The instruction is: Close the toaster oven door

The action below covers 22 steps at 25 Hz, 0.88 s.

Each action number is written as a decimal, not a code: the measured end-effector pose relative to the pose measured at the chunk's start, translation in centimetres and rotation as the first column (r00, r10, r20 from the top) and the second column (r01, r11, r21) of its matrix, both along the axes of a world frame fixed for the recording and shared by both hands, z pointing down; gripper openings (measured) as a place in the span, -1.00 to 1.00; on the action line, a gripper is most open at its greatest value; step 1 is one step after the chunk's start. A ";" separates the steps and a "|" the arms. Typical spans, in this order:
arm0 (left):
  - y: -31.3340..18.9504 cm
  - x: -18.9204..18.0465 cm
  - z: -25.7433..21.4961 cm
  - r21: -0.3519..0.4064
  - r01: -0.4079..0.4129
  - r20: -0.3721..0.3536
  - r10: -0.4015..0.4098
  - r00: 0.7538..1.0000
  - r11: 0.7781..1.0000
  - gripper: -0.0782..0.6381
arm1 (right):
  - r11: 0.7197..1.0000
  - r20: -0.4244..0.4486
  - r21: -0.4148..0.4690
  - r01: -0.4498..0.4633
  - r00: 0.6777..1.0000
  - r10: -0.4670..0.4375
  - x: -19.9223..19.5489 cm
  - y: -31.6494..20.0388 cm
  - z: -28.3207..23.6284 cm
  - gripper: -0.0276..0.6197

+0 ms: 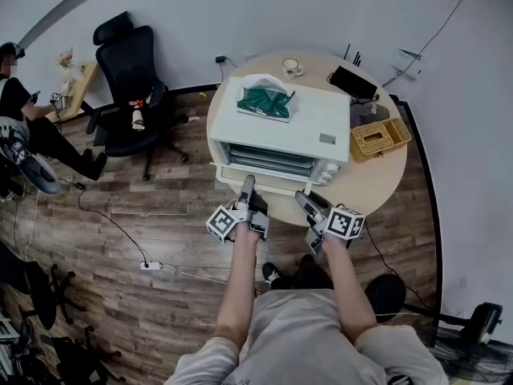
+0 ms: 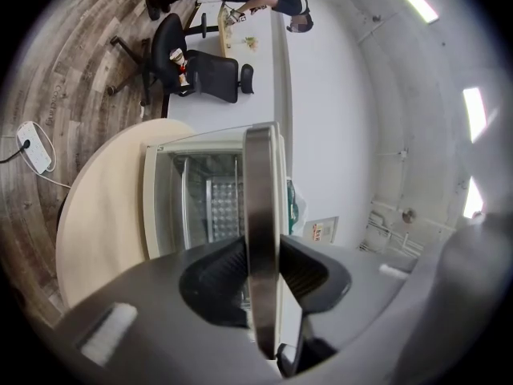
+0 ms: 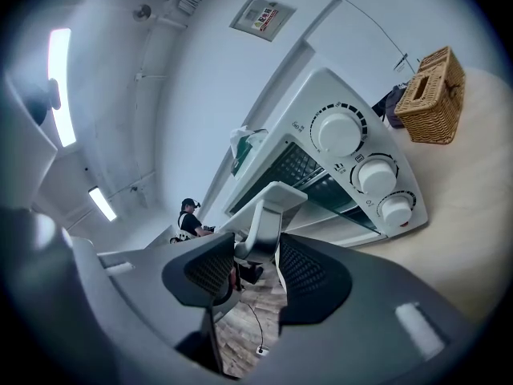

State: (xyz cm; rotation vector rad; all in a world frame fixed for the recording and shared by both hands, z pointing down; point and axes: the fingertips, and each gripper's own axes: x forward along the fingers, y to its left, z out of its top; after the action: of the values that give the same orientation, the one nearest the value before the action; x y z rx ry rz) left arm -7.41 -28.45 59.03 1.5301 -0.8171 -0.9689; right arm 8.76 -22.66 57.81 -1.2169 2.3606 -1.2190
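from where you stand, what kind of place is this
Probably an office or lab workspace rather than a kitchen: a black office chair, a power strip on the wood floor, and the toaster oven on a round table.

Right gripper (image 3: 256, 245): jaws sit close on either side of the white door handle (image 3: 268, 205) at its end post, pad contact not resolvable; toaster oven (image 3: 321, 95) beyond lies tilted in frame on the pale surface (image 3: 473, 223), door (image 3: 337, 192) part-open, three knobs (image 3: 338, 131) visible, wicker basket (image 3: 437, 95) near its knob end.
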 end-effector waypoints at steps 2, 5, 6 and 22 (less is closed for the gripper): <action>-0.2 0.1 0.0 -0.007 0.002 0.000 -0.002 1.000 1.000 -0.32 | 1.000 0.008 -0.002 -0.008 1.000 0.008 0.1 -0.2 -0.2 -0.42; -0.5 0.2 0.0 -0.015 -0.003 -0.017 0.003 1.000 1.000 -0.33 | 1.000 0.020 -0.007 -0.023 1.000 0.023 0.2 -0.5 -0.2 -0.42; -0.7 0.2 0.0 -0.017 -0.006 -0.020 0.006 1.000 1.000 -0.33 | 1.000 0.022 -0.009 -0.026 0.999 0.026 0.3 -0.6 -0.1 -0.42; -2.5 0.8 -0.9 -0.009 -0.007 -0.018 0.007 1.000 1.000 -0.32 | 0.999 0.082 -0.009 -0.042 0.996 0.043 0.4 -2.1 -1.4 -0.42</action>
State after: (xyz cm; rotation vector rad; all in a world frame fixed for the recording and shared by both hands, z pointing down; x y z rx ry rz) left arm -6.64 -30.91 58.11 1.5132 -0.8021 -0.9716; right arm 9.16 -24.80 56.40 -1.1894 2.2623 -1.2408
